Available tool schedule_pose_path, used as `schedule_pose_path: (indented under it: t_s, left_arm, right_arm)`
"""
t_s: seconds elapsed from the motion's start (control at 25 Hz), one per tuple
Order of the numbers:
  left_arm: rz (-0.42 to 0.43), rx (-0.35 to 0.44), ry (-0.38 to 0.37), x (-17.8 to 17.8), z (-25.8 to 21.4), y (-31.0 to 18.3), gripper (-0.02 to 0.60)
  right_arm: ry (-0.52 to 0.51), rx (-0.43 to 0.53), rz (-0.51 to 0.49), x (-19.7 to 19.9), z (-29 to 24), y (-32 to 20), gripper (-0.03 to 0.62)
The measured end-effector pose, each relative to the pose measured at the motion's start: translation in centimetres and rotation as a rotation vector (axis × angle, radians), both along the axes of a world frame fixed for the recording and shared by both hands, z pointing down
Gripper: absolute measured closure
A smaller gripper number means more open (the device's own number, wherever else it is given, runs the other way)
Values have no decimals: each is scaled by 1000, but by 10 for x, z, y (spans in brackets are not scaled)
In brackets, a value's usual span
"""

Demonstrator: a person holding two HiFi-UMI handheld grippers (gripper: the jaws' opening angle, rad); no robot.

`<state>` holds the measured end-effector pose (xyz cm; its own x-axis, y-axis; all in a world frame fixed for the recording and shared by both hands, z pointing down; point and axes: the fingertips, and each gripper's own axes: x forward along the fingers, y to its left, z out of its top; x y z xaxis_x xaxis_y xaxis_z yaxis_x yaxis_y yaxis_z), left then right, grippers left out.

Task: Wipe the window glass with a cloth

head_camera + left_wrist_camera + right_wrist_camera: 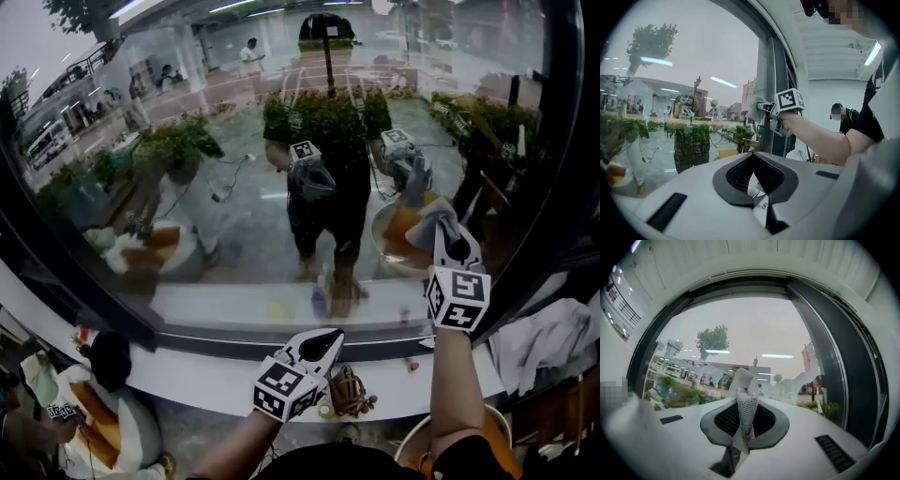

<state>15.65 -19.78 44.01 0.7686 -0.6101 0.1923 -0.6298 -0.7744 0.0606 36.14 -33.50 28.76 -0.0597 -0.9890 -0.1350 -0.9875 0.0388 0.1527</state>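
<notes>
The window glass [234, 187] fills most of the head view and mirrors the person and both grippers. My right gripper [448, 246] is raised at the right side of the pane, shut on a grey cloth [431, 220] that lies against the glass. In the right gripper view the cloth [746, 404] stands up bunched out of the closed jaws of the right gripper [739, 446], with the glass [740, 324] just ahead. My left gripper [324, 343] hangs low over the sill, shut and holding nothing. From the left gripper view [759, 199] the right gripper [771, 112] and cloth [754, 108] show at the pane.
A white sill [206, 375] runs under the glass. The dark window frame [555, 187] rises at the right. A pale fabric heap [548, 342] lies at the right. A brown object [352, 394] sits below the sill. A person [103, 412] sits at lower left.
</notes>
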Motion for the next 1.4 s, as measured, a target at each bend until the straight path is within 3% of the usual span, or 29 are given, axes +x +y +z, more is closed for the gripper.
schedule_pose_path:
  t_s: [0.44,0.68,1.04,1.4]
  left_arm:
    - [-66,-79,49,-131,27,84,574]
    - [-111,-65,76,-184,48,136,574]
    - [-123,-74,45,-225,75,202,574]
    - [-122,-78,69,-229,75,230,574]
  right_arm:
    - [13,-119,-167,-176,72,100,553]
    - [2,-205,-225,-245,118,173,553]
    - [-88,-276,-264,-304,170,274,553]
    - [-101,-331,-293,-328,196,332,553]
